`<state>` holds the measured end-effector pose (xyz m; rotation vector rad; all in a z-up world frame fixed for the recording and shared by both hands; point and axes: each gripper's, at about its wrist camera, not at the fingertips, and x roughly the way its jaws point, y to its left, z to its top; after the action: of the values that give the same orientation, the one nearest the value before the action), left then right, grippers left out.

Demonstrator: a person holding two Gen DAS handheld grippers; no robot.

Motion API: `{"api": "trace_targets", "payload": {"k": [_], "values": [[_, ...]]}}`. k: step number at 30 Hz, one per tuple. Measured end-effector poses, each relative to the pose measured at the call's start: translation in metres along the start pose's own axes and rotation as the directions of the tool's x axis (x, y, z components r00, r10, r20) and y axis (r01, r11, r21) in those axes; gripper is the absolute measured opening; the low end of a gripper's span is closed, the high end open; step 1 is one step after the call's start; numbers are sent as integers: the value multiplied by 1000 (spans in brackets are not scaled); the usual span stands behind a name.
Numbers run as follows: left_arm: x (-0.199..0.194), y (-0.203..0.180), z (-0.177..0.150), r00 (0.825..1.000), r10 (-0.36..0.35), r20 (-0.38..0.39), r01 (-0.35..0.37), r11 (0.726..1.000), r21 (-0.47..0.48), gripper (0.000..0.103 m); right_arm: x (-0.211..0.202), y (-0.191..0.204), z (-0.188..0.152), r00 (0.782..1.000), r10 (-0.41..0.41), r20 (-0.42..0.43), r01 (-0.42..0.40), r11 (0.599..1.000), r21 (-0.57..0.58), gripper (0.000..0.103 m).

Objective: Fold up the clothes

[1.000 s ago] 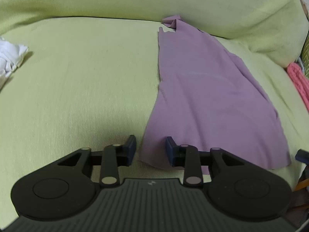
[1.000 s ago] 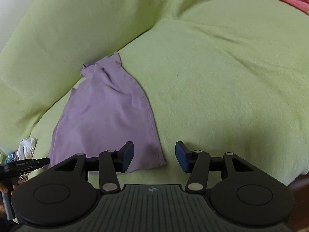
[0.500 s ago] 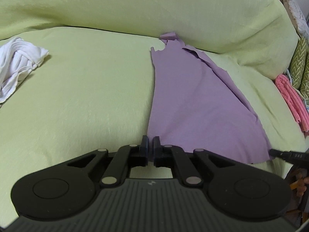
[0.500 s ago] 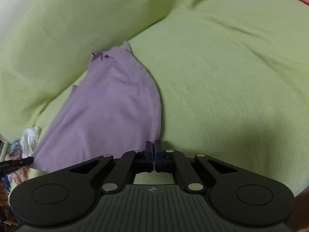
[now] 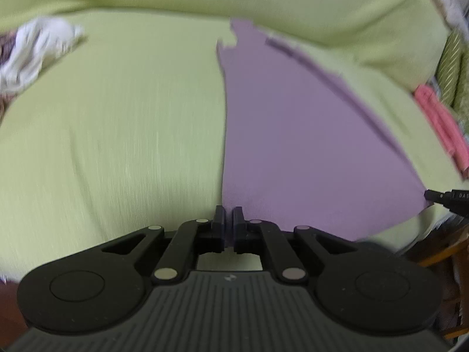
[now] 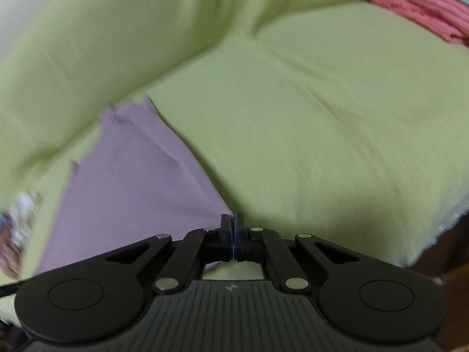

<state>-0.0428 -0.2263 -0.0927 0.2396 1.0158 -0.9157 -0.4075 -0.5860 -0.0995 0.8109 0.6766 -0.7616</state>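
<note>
A purple garment lies folded lengthwise on the yellow-green sofa seat, reaching back to the backrest. My left gripper is shut on its near left corner. My right gripper is shut on its near right corner; the garment stretches away to the left in the right wrist view. The right gripper's tip shows at the cloth's right corner in the left wrist view. Both views are motion-blurred.
A crumpled white garment lies at the far left of the seat. A folded pink knit lies at the right end, also seen in the right wrist view. The sofa backrest rises behind.
Both grippers went from open to shut on the garment's near corners. They have since lifted, pulling the near hem taut, and the views are now blurred.
</note>
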Motion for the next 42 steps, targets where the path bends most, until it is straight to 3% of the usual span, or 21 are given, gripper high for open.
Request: {"api": "trace_targets", "payload": {"k": [2, 7, 10, 12, 16, 19, 21, 25, 28, 32, 37, 39, 41, 42], "values": [[3, -5, -8, 999, 48, -18, -48, 998, 31, 1, 8, 1, -8, 999, -29, -18, 29, 1000, 4, 2], [-13, -2, -16, 990, 137, -17, -136, 988, 70, 1, -6, 17, -14, 986, -150, 74, 154, 987, -53, 32], [-23, -3, -6, 994, 103, 34, -105, 992, 65, 1, -12, 23, -15, 988, -76, 137, 92, 989, -112, 35], [-23, -10, 5, 995, 68, 67, -73, 994, 76, 3, -4, 29, -16, 993, -26, 115, 47, 983, -178, 35], [9, -31, 26, 999, 25, 43, -30, 994, 110, 4, 21, 21, -16, 982, -181, 62, 191, 955, -227, 35], [29, -38, 53, 998, 3, 58, -10, 992, 124, 4, 14, 0, -3, 975, -212, 67, 217, 973, -83, 35], [42, -43, 72, 998, -11, 68, 2, 991, 135, 5, 10, 3, 14, 966, -235, 108, 247, 963, -108, 35], [68, -52, 109, 995, -41, 88, 27, 988, 155, 7, 21, 48, 55, 975, -97, 200, 156, 940, -304, 35], [88, -59, 137, 993, -62, 102, 44, 985, 168, 7, 57, 104, 83, 977, 8, 211, 104, 853, -511, 34], [128, -55, 173, 991, -70, 112, 50, 984, 169, 7, 119, 176, 106, 974, 97, 207, 81, 701, -709, 33], [157, -39, 192, 986, -81, 146, 60, 988, 145, 7, 204, 239, 117, 972, 112, 208, 125, 506, -854, 34], [161, -30, 191, 979, -112, 170, 95, 990, 106, 7, 226, 250, 105, 972, 108, 211, 144, 438, -887, 33], [163, -26, 192, 975, -128, 182, 112, 989, 96, 7, 246, 258, 108, 968, 91, 233, 182, 383, -906, 26], [163, -25, 192, 974, -132, 184, 115, 988, 101, 7, 253, 259, 117, 966, 81, 244, 195, 387, -901, 11]]}}
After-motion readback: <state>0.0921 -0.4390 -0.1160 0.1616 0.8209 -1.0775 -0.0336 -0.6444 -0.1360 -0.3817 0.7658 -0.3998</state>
